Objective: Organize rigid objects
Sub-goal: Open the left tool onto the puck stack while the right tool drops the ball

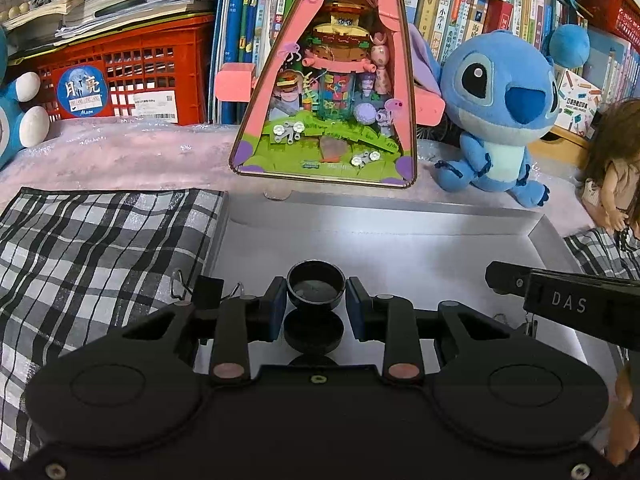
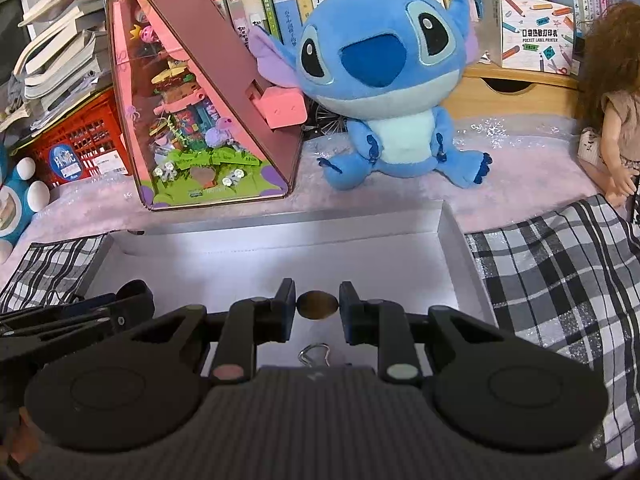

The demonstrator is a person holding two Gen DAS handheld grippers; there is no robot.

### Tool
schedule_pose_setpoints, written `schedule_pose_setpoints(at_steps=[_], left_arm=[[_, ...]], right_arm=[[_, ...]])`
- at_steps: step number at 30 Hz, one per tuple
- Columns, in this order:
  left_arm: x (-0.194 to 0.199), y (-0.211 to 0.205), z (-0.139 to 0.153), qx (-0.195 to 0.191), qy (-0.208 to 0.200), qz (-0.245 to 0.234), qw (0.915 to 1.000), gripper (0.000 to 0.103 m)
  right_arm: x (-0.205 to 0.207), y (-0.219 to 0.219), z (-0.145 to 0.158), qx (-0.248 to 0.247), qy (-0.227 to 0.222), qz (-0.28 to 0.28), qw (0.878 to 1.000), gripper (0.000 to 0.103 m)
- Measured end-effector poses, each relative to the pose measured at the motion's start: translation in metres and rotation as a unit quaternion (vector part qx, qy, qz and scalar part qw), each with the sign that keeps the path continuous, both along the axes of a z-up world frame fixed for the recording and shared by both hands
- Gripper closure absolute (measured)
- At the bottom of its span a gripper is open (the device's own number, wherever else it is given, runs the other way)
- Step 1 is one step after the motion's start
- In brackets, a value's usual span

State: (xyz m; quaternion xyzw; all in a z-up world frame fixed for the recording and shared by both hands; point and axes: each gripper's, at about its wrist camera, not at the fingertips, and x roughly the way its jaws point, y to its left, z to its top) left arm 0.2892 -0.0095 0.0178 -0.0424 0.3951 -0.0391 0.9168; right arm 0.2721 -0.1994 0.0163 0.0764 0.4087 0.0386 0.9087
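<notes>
L gripper (image 1: 316, 300) hangs over the white tray (image 1: 400, 216), jaws narrow and clamped on a small black cup (image 1: 316, 286); open end faces the camera, w/ its dark reflection on the tray floor just below. R gripper (image 2: 318, 305) is over the same tray (image 2: 448, 240), jaws narrow, pinching a small brown oval stone (image 2: 317, 305) between the blue pads (image 2: 289, 310). A metal binder clip handle (image 2: 314, 354) shows under the R gripper, on the tray floor. In the left wrist view the R gripper (image 1: 560, 300) pokes in from the right edge; another wire clip (image 1: 180, 284) lies at the tray's left rim. Tray sits on a checked cloth (image 1: 92, 248) over a pink cover. Behind the tray: pink triangular toy display (image 1: 324, 92), blue plush toy (image 2: 384, 92) beside it, doll (image 2: 612, 120) far right, red crate (image 1: 132, 76) and books (image 1: 256, 12) at the back.
</notes>
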Motion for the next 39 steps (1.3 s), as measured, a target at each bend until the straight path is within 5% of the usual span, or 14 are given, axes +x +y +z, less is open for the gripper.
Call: schedule_pose_setpoints(at_steps=[26,29,31,39], left_arm=[[-0.002,-0.003,-0.008,0.014,-0.003,-0.005,0.9999,0.073],[-0.003,-0.003,-0.007,0.008,-0.003,-0.007,0.9999,0.066],[-0.004,-0.003,-0.006,0.004,-0.005,-0.008,0.9999,0.059],[-0.016,-0.002,0.006,-0.007,-0.015,-0.018,0.9997,0.033]], right_arm=[[0.000,0.002,-0.008,-0.002,0.007,0.000,1.000,0.069],[-0.002,0.000,-0.007,0.003,0.003,-0.003,1.000,0.067],[-0.003,-0.001,-0.007,0.003,0.001,-0.005,1.000,0.055],[-0.009,-0.001,0.001,0.010,-0.006,-0.003,1.000,0.035]])
